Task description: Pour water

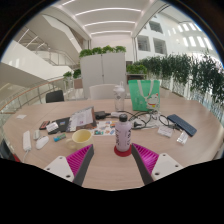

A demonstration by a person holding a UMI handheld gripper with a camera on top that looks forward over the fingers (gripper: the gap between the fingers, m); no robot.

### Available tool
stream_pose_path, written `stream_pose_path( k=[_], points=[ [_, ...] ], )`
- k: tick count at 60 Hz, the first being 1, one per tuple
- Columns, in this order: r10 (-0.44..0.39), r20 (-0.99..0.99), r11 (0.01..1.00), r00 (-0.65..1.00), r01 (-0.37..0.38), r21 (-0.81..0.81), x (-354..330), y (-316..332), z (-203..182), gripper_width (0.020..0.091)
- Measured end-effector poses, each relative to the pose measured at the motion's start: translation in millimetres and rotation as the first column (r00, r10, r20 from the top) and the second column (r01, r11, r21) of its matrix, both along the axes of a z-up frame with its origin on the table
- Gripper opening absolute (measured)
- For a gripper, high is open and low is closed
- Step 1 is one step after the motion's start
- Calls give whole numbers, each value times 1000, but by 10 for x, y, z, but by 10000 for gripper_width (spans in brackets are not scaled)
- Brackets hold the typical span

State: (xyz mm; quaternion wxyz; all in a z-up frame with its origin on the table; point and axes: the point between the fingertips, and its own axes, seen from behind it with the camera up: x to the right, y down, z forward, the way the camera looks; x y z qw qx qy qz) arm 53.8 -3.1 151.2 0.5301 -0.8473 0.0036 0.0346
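A clear water bottle (123,134) with a pink cap stands upright on a red coaster (122,150), just ahead of my gripper (112,160) and slightly right of its middle. The two magenta pads (78,158) stand wide apart with only bare table between them, so the gripper is open and holds nothing. A yellow bowl (82,136) rests on the table to the left of the bottle.
The round wooden table (105,170) carries papers and a book (77,121) at the back left, a white cup (124,103), a black case (183,124) and small items at the right. A green chair (144,95) stands behind.
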Motion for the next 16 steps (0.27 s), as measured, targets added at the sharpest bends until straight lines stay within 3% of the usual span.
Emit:
stream_pose_path(
  k=[10,16],
  points=[
    [-67,89,998,994,65,25,-269,-761,437,837],
    [-64,82,998,995,63,24,-522,-1126,622,834]
  ],
)
